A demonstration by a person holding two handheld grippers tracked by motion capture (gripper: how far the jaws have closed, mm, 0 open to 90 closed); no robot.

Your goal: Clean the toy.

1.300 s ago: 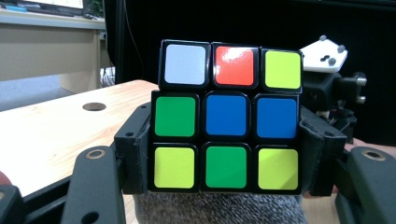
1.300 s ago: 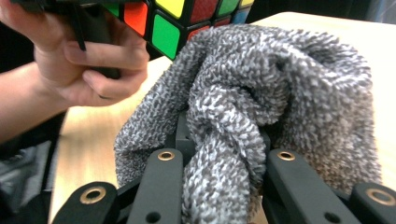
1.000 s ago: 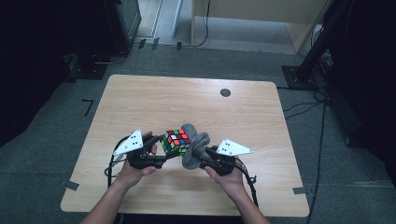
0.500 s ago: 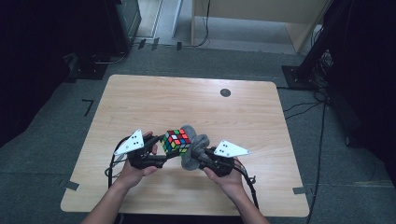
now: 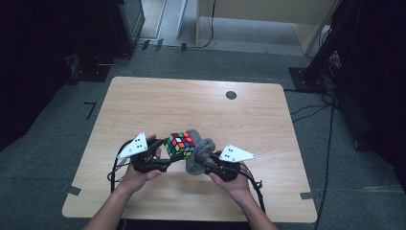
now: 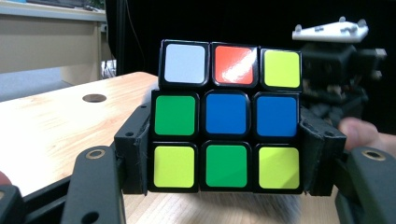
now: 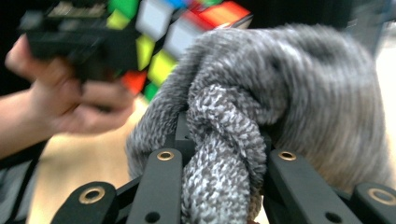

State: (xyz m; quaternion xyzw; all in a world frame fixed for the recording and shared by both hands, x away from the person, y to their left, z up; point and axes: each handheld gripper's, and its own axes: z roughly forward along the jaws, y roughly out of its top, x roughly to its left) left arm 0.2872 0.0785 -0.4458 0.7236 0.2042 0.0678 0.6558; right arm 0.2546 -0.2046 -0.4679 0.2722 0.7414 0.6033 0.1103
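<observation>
A scrambled Rubik's cube [image 5: 180,145] is held above the front part of the wooden table [image 5: 191,105]. My left gripper [image 5: 169,152] is shut on it. In the left gripper view the two jaws clamp the lower two layers of the cube [image 6: 226,116] from either side. My right gripper [image 5: 201,158] is shut on a bunched grey cloth [image 5: 196,155], which rests against the cube's right side. In the right gripper view the cloth [image 7: 280,93] bulges out past the jaws, and the cube [image 7: 159,28] and the person's other hand [image 7: 70,107] are behind it, blurred.
A small black round hole [image 5: 231,95] sits near the table's far edge. Cables trail from both grippers over the front edge. Dark equipment and stands ring the table on the grey floor [image 5: 57,143].
</observation>
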